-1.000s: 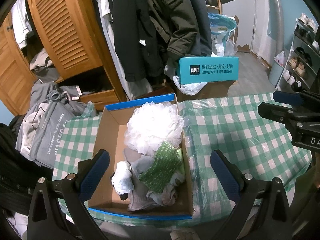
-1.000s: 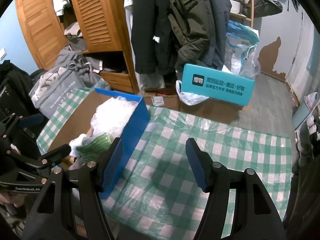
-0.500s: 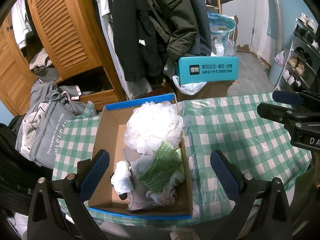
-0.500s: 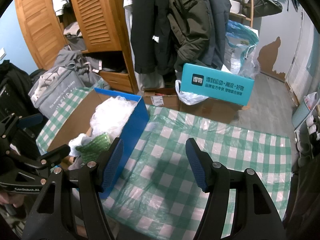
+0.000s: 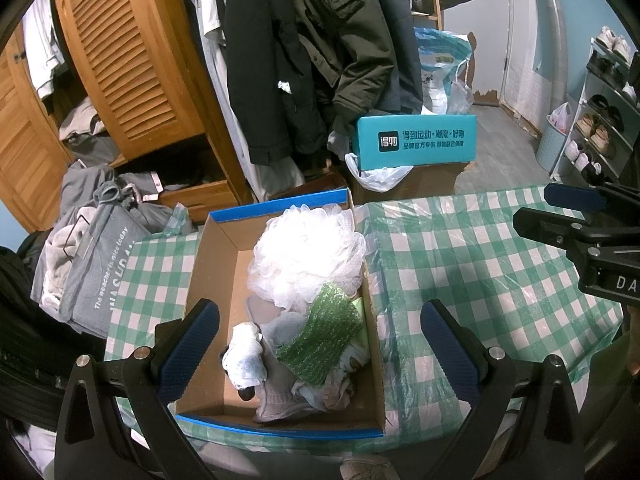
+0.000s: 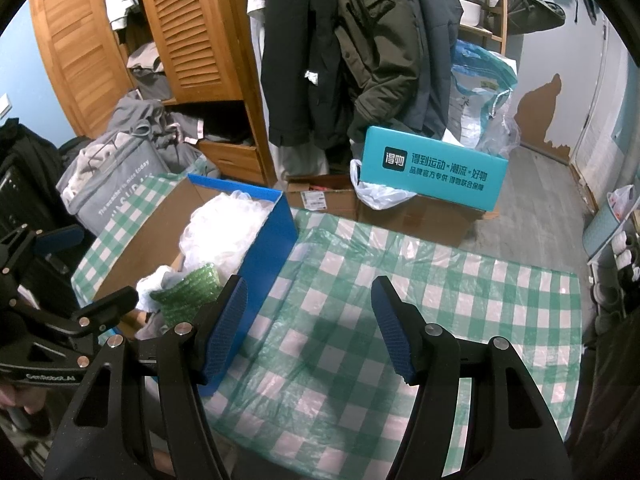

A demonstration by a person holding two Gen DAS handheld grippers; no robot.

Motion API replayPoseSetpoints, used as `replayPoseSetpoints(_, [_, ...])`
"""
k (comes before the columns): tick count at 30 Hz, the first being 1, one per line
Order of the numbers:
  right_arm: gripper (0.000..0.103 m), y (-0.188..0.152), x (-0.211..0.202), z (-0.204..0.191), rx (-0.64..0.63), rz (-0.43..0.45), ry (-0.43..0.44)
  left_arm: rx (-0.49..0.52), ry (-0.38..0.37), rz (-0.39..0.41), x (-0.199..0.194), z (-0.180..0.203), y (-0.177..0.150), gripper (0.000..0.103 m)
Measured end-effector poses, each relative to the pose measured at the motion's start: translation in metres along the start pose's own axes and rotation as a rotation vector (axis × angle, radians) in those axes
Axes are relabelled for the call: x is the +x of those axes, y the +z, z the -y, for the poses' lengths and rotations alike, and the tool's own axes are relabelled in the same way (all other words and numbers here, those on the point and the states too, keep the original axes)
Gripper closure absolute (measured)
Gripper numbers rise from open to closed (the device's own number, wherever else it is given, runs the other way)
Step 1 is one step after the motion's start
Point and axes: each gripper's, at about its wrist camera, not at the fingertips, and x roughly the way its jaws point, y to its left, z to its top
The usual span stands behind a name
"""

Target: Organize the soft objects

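Note:
A blue-sided cardboard box (image 5: pixel 212 280) sits on the green checked tablecloth (image 5: pixel 460 264). Inside lie a white mesh bath pouf (image 5: pixel 304 256), a green scrubbing cloth (image 5: pixel 320 336), a white sock (image 5: pixel 244 356) and grey cloths (image 5: pixel 280 396). My left gripper (image 5: pixel 320 340) is open and empty, held above the box's near end. My right gripper (image 6: pixel 308 320) is open and empty over the bare cloth, just right of the box (image 6: pixel 268 240). The pouf (image 6: pixel 220 228) and green cloth (image 6: pixel 188 288) show there too.
A teal box (image 5: pixel 416 142) on cardboard cartons stands beyond the table. Hanging coats (image 5: pixel 320 60), a wooden louvred wardrobe (image 5: pixel 128 60) and a grey bag of clothes (image 5: pixel 92 264) crowd the far and left sides. A shoe rack (image 5: pixel 600 120) is at right.

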Motion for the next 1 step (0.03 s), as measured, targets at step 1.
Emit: replayPoseSetpoints(1, [0.039,0.0,-0.0002,0.0002,-0.001,0.0,0.001,-0.001,-0.001,-0.002,0.0002,0.0,0.0,0.001])
